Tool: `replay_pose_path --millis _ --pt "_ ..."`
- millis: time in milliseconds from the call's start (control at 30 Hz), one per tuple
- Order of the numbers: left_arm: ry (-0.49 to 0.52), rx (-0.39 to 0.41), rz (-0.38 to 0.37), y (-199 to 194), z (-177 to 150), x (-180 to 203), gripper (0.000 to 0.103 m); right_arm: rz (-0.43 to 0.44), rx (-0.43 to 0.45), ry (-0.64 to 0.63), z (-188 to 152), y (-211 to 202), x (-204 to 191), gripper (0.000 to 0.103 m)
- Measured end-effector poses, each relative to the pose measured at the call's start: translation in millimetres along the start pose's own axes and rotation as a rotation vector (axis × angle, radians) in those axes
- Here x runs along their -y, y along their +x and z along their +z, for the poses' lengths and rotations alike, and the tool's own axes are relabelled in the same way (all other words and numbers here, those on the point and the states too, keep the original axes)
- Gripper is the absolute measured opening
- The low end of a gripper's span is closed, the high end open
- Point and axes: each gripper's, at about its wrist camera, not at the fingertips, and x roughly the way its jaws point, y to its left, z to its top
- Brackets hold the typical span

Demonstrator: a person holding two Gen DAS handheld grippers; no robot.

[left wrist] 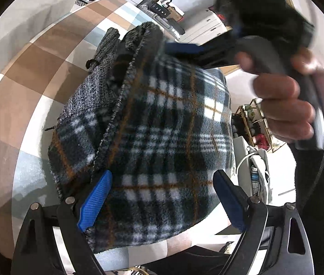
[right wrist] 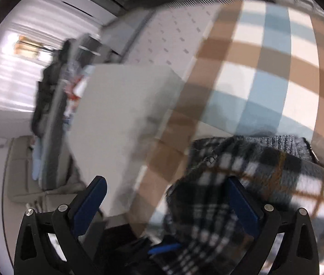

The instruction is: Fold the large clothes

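On the checked bedspread (left wrist: 36, 73), seen through the left wrist camera, lies a folded plaid fleece garment (left wrist: 162, 137) with a grey knitted lining (left wrist: 97, 87) showing at its far, upper side. The left gripper (left wrist: 162, 197) hovers low over the near edge of the bundle with its blue-padded fingers (left wrist: 97, 197) spread wide — the fleece fills the space between them, yet neither pad visibly presses into it. At upper right a person's hand (left wrist: 283, 105) wraps the grey handle of the right gripper (left wrist: 184, 48), which is blurred; one blue finger pokes over the far edge of the garment near the knit collar.

Through the right wrist camera everything is smeared by motion. That gripper's jaws stand apart: the left finger (right wrist: 88, 204) sits over a pale sheet (right wrist: 120, 114) beside the bedspread, the right one against the plaid fleece — whether it touches the cloth I cannot tell. The garment fills the lower right corner, grey knit at its top edge. Cluttered furniture (right wrist: 54, 91) blurs past at left.
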Motion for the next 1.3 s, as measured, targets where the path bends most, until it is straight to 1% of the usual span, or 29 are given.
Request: replay_pose_path --millis 100,167,233,333,433,467,533,567,667,767,867,900,933,967,1000,1100,1233,1300 --pt "-0.004 -0.004 -0.003 2 -1 0 0.087 0.069 0.006 0.052 5 5 20 0.103" --pt "-0.019 -0.007 -0.008 2 0 -2 0.087 0.1 0.036 0.052 1 5 25 0.103" --pt "-0.032 -0.008 -0.015 3 1 -3 0.087 0.109 0.077 0.025 -6 3 24 0.103" --pt "-0.028 -0.003 -0.024 0 -1 -3 0.087 0.135 0.129 -0.001 -17 -17 18 0.103" --pt "-0.028 0.001 -0.024 -6 -2 -8 0.087 0.221 0.16 -0.054 -36 -53 6 0.103" --pt "-0.035 0.0 -0.029 -6 -1 -10 0.087 0.215 0.158 -0.096 -47 -65 2 0.103" --pt "-0.05 0.0 -0.039 -7 -1 -14 0.087 0.162 0.159 -0.161 -67 -81 -3 0.103" --pt "-0.056 0.0 -0.042 -7 -1 -15 0.087 0.132 0.145 -0.177 -80 -87 -2 0.103" --pt "-0.055 0.002 -0.034 -7 0 -16 0.087 0.113 0.109 -0.18 -120 -94 14 0.103" --pt "-0.051 0.008 -0.024 -7 -1 -16 0.087 0.132 0.058 -0.144 -155 -80 44 0.103" --pt "-0.05 0.009 -0.021 -4 -2 -14 0.087 0.125 -0.004 -0.08 -171 -52 74 0.103" --pt "-0.05 0.007 -0.021 -4 -2 -14 0.087 0.147 -0.023 -0.028 -173 -40 88 0.103" --pt "-0.05 0.007 -0.019 -4 -2 -14 0.087 0.175 -0.023 0.009 -173 -33 97 0.103" --pt "-0.049 0.009 -0.015 -3 -2 -14 0.087 0.201 -0.004 0.039 -173 -25 105 0.103" --pt "-0.051 0.01 -0.015 -3 -2 -15 0.087 0.206 0.005 0.036 -172 -22 106 0.103" --pt "-0.055 0.01 -0.014 -2 -2 -13 0.087 0.188 0.033 0.014 -174 -21 102 0.103" --pt "-0.05 0.006 -0.016 -2 -1 -10 0.087 0.201 0.117 -0.009 -187 -24 101 0.103" --pt "-0.023 0.006 -0.026 -6 2 -7 0.087 0.194 0.18 0.0 -193 -28 99 0.103"
